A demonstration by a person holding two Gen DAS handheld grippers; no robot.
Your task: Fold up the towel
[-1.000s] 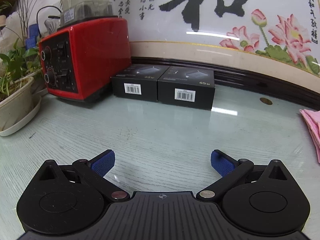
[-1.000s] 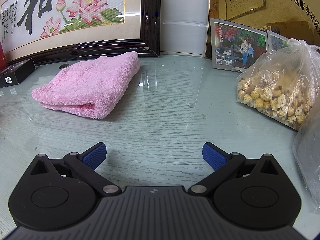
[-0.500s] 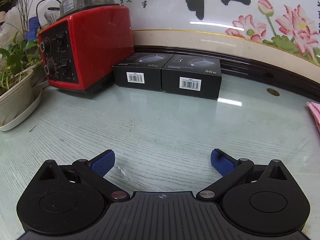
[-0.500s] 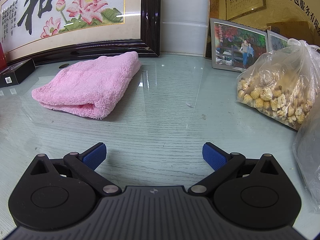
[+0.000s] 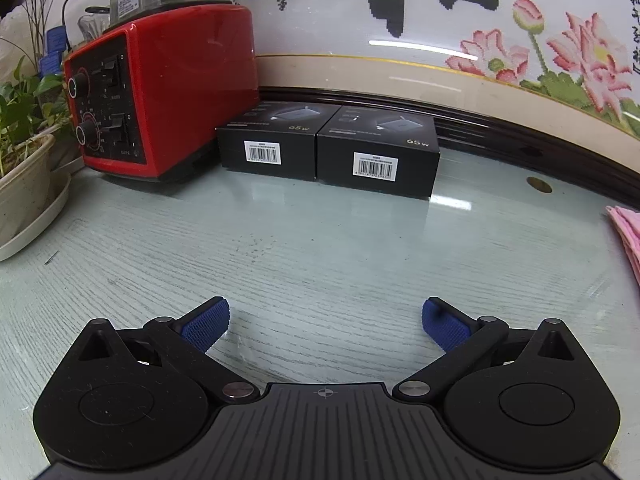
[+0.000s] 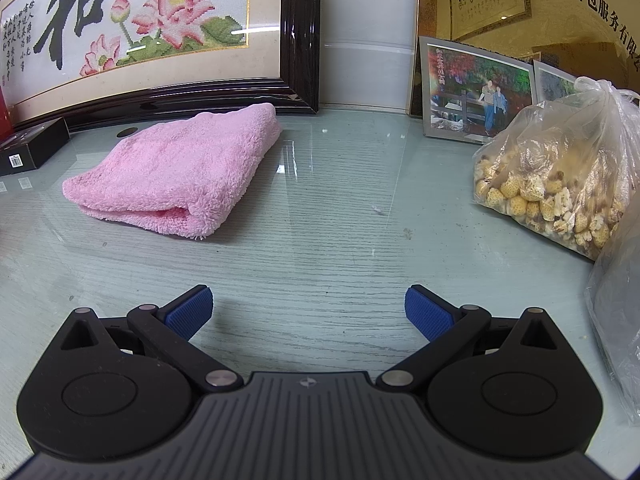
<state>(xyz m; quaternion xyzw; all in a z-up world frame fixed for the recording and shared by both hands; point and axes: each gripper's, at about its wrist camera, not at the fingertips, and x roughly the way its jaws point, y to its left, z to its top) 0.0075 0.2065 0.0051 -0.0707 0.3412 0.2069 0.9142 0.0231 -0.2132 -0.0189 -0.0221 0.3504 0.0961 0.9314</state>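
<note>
A pink fluffy towel (image 6: 176,168) lies folded in a thick stack on the glass-topped table, ahead and to the left of my right gripper (image 6: 308,312). That gripper is open and empty, low over the table, well short of the towel. My left gripper (image 5: 325,322) is also open and empty over bare table. In the left wrist view only a sliver of the towel (image 5: 626,232) shows at the right edge.
A red appliance (image 5: 160,92), two black boxes (image 5: 328,144) and a potted plant (image 5: 20,184) stand at the back left. A framed embroidery (image 6: 152,40) leans behind the towel. Photo frames (image 6: 476,88) and a plastic bag of dried goods (image 6: 556,176) stand at the right.
The left gripper has shifted slightly, so the back-left objects and towel edge slid a little in its view. The right gripper and the towel have not moved.
</note>
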